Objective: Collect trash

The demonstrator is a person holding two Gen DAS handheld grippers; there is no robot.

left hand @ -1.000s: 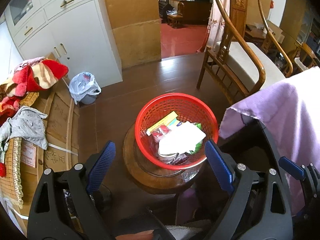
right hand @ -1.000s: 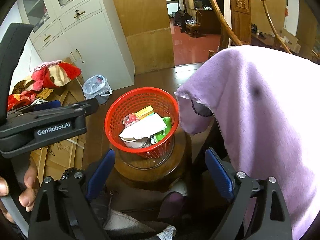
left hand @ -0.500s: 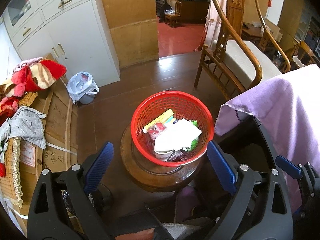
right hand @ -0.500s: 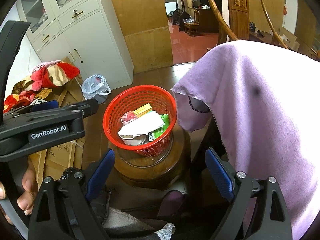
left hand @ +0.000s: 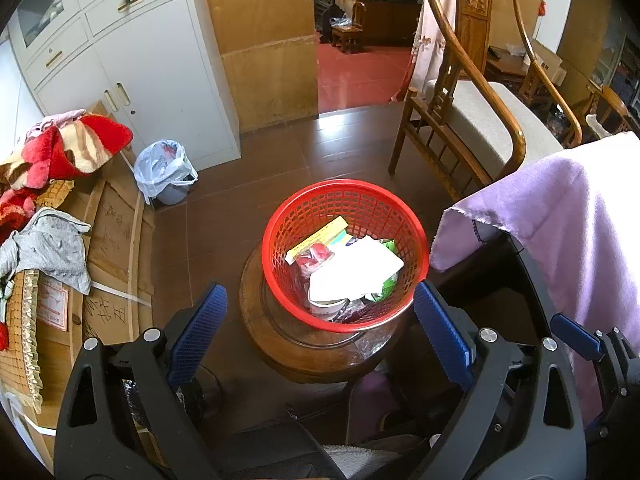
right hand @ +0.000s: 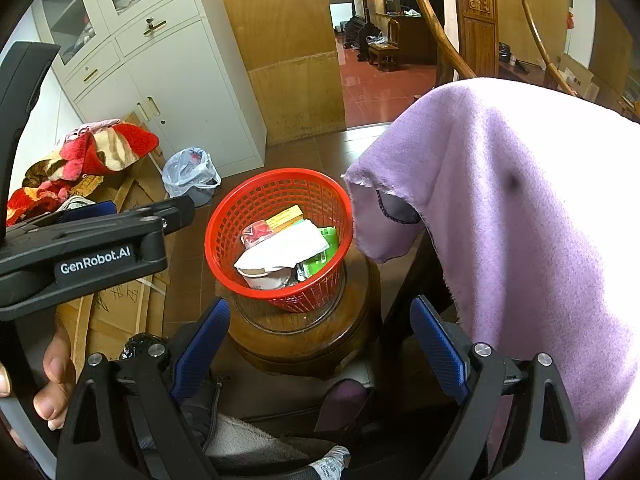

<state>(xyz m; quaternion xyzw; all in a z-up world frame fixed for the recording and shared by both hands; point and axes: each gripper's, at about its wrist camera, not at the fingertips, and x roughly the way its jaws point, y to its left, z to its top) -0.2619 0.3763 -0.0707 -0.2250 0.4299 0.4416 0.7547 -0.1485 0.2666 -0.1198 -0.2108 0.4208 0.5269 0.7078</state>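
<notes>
Both the left gripper (left hand: pixel 320 332) and right gripper (right hand: pixel 318 334) hang with jaws spread wide, holding nothing. Ahead, a red basket (left hand: pixel 276 240) of trash (left hand: pixel 352 276) sits on a round wooden stool (left hand: pixel 280 344).

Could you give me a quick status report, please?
Left gripper and right gripper open, empty. Red basket on round wooden stool, trash inside. Purple cloth hangs beside it.
</notes>
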